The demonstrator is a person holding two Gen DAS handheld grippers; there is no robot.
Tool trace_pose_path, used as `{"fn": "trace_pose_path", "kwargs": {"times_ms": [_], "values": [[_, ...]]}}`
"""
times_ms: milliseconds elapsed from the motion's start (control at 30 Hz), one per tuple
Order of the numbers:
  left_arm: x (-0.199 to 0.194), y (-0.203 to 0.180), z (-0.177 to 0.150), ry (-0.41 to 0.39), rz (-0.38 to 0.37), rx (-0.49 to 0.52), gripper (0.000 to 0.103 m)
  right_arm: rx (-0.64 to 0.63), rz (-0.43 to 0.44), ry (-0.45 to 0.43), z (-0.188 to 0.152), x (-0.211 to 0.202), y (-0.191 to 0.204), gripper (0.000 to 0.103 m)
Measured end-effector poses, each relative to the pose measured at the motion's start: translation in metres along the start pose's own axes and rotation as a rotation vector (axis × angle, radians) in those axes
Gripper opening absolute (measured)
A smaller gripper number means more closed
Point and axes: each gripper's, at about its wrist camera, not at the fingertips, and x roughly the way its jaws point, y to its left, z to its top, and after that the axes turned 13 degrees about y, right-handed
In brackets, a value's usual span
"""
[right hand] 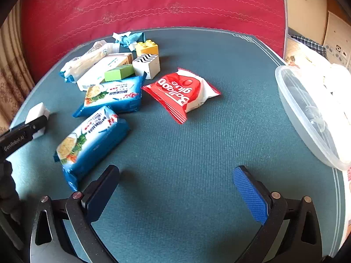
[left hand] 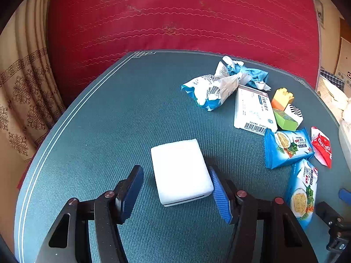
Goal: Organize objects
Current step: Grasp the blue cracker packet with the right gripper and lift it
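Left wrist view: left gripper (left hand: 177,191) jaws apart around the white block (left hand: 181,172), right pad touching its side, left pad clear, so not clamped. Teal mat (left hand: 98,131) bare to the left up to its lined edge; the clutter sits right: crumpled wrapper (left hand: 210,89), white box (left hand: 252,109), blue cracker packs (left hand: 286,149). Right wrist view: right gripper (right hand: 175,194) wide apart, nothing between, open mat ahead. Red Balloon glue packet (right hand: 184,93) lies centre. Clear plastic container (right hand: 307,114) at the right mat edge, cut off; contents hard to make out.
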Motion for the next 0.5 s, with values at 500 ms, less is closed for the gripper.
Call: {"fn": "trace_pose_path", "kwargs": {"times_ms": [500], "values": [[0.002,0.009,0.002,0.005,0.001,-0.064,0.064,-0.098,0.068,0.006,0.024,0.011,0.07,0.078]]}}
